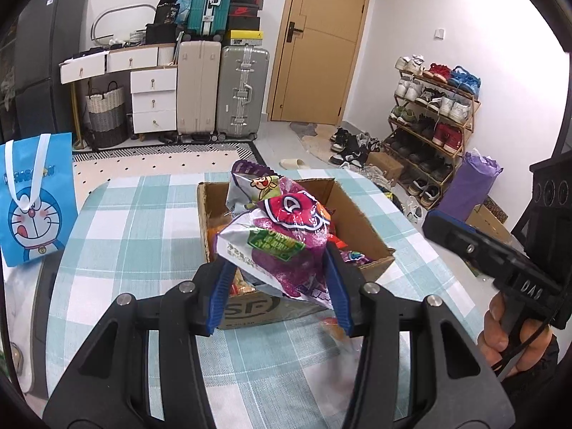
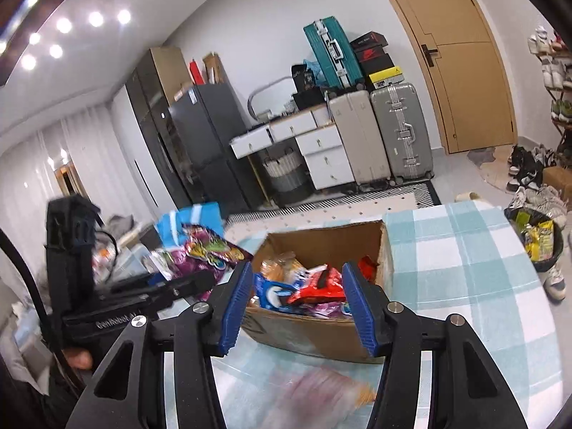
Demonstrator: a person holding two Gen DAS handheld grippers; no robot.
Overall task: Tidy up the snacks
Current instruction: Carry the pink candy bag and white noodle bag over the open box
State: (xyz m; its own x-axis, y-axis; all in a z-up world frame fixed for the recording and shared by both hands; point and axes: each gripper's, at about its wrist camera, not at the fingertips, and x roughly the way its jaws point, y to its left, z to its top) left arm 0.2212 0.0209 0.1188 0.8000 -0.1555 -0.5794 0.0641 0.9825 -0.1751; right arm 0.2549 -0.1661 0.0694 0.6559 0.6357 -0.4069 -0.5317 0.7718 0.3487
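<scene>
left gripper [image 1: 277,282] clamping purple snack bag [image 1: 282,246], box [image 1: 357,214] seemingly below

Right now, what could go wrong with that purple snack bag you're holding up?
The left gripper pinches the purple snack bag only near its lower end, so it may slip and drop into the cardboard box. Squeezing could crush the snacks. The right gripper, empty, is close by and might bump it.
</scene>
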